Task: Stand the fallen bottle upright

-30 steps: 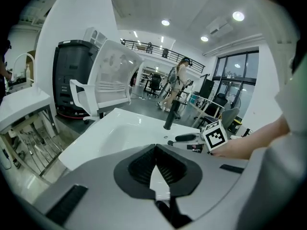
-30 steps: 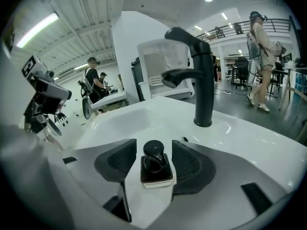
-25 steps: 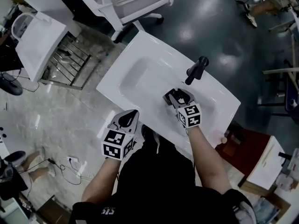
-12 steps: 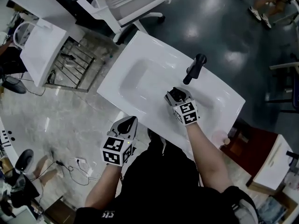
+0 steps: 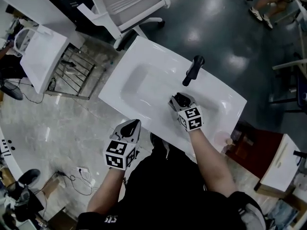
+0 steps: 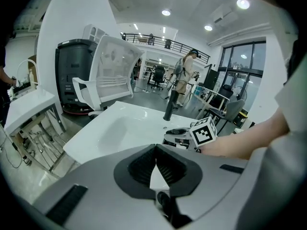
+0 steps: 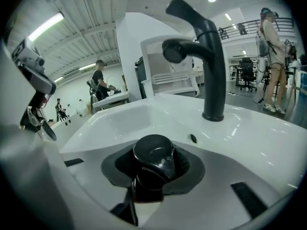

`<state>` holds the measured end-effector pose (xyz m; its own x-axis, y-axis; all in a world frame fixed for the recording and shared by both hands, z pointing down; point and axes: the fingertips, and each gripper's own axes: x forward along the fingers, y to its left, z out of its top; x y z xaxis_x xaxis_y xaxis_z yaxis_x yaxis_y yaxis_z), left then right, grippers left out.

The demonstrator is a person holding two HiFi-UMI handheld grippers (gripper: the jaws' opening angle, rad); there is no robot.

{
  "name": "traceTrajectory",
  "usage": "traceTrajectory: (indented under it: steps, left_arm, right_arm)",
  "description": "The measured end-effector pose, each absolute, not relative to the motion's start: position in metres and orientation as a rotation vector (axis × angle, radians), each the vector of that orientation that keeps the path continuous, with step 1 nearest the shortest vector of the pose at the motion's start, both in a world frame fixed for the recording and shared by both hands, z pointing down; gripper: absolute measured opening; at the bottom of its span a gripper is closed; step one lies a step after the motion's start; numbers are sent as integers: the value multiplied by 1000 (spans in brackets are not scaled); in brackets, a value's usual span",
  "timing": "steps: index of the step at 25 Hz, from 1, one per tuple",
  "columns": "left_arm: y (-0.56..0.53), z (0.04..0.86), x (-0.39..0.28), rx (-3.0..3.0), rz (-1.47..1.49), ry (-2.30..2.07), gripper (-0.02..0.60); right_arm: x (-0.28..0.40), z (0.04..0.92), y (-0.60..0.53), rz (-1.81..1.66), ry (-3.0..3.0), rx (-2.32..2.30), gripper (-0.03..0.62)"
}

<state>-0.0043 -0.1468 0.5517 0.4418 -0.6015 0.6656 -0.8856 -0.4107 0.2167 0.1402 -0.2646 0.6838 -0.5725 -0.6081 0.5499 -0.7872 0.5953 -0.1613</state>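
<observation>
A bottle with a black cap [image 7: 153,157] sits between the dark pads of my right gripper [image 7: 153,169]; only its black top and neck show. The jaws have just been closing, and the pads now hug the neck. From the head view the right gripper [image 5: 178,101] hovers over the white sink counter [image 5: 144,75] with the bottle [image 5: 181,100] as a dark shape at its tip, just in front of the black faucet [image 5: 193,70]. My left gripper [image 5: 130,125] stays at the counter's near edge. Its jaws are shut and hold nothing [image 6: 156,150].
The black faucet [image 7: 211,66] rises right behind the bottle, with the sunken basin [image 7: 120,119] to its left. A white office chair [image 5: 129,4] stands beyond the counter. A second white basin unit [image 5: 41,47] is at the far left, and people stand in the background.
The right gripper's jaws have narrowed around the bottle's black top. Both hands have stayed nearly in place; the head view itself has shifted a little.
</observation>
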Motion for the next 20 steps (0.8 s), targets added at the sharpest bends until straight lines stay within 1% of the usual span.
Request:
traceTrajectory:
  steps: [4,10,20]
  left_arm:
    - [-152,542,3,2177,641,-1238,12]
    - [-164,523,27,2261,584,-1196,12]
    - [-177,509,64,2323,560,-1159,12]
  right_arm:
    - [162,647,-258,531,-2381,1191,120]
    - [217,591,-260,512,-2357,1360,121]
    - [292,547,-293,460,-2297,1539,121]
